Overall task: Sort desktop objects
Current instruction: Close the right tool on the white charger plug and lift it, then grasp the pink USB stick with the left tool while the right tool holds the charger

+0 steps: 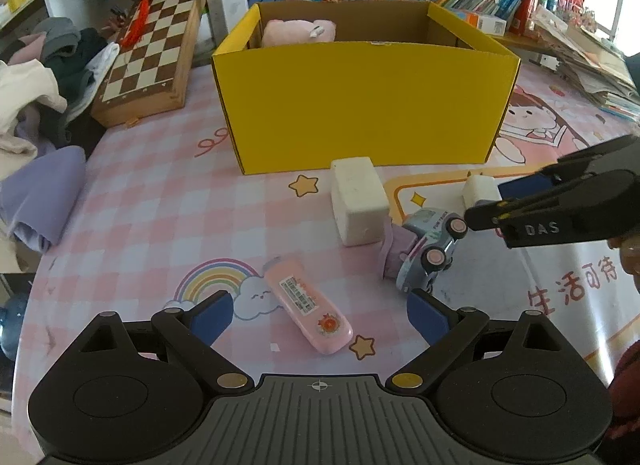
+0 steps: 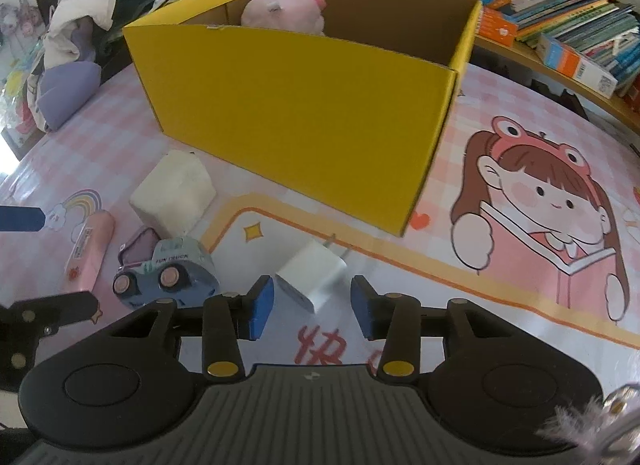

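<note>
**Two hand-held grippers open, charger next for the box**

Two risks are showing. The right hand-held gripper (image 2: pixel 312 311) is sitting low w/ its pads either side of the white charger (image 2: pixel 310 279), but only the near corner is lying between them; closing now could squirt it toward the yellow box (image 2: pixel 304 105). The toy truck (image 2: pixel 166 275), lying on its side just beside the charger, could get knocked too.

Right is pointing forward & down at the counter (image 2: pixel 500 113), wide open, holding nothing. The left hand-held gripper (image 1: pixel 320 319) is hovering level above the pink case (image 1: pixel 308 301), also wide open & empty.

A white block (image 1: pixel 358 201) is resting near the box's front wall; a pink plush (image 1: pixel 298 31) is lying inside the box.
</note>
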A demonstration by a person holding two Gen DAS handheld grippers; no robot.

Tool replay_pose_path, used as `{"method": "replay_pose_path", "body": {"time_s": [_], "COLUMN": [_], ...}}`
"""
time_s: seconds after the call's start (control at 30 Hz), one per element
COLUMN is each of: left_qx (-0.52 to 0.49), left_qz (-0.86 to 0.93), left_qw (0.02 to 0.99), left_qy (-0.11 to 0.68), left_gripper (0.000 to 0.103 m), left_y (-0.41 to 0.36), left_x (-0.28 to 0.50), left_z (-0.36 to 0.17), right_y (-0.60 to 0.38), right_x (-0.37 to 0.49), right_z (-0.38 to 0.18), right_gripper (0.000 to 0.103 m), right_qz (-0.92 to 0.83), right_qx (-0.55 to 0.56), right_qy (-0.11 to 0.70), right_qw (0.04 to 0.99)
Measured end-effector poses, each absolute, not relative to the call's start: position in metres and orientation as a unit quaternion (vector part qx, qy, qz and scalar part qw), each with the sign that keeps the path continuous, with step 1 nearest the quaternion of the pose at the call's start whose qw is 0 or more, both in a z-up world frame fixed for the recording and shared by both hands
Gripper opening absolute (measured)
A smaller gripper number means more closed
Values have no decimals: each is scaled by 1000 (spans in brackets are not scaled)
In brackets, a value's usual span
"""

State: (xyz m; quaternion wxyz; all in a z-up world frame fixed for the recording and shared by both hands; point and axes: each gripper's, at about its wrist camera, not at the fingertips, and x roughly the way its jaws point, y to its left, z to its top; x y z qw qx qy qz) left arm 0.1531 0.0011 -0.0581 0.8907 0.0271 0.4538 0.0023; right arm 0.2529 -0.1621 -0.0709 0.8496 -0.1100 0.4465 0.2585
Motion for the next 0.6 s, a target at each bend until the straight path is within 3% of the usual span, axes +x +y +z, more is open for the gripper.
{"method": "replay_pose_path", "body": {"time_s": [0.6], "left_qx": [10], "left_qz": [25], "left_qw": [888], "left_qy": [458], "left_gripper": [93], "left_y": [7], "left_x": [159], "left_z": [-64], "right_y": [-166], "right_x": [251], "right_z": [-67], "right_gripper": [36], "right_qz": [266], "right_qx": [-114], "right_qy": [439], "right_qw": [850]}}
